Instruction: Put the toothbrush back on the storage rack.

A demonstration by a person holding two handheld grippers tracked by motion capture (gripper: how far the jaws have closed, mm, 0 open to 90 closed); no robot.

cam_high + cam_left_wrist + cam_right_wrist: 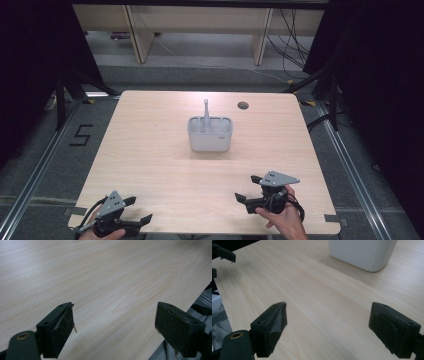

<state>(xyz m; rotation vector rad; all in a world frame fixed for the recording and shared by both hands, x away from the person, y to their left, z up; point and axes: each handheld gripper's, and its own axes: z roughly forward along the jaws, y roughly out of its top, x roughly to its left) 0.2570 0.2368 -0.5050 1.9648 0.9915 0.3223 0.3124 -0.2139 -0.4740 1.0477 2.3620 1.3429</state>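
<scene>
On the floor left of the table point(150, 150), black tape formed a "5" point(81, 135). Small dark lettering on the front of the grey caddy point(210, 134) was too tiny to read. That caddy stood at the table's middle, well apart from both my grippers, with one grey utensil handle point(206, 109) sticking upright from its back compartment; the rest of its contents were hidden. My left gripper point(139, 211) and right gripper point(247, 187) hovered near the front edge, jaws spread wide, gripping nothing.
</scene>
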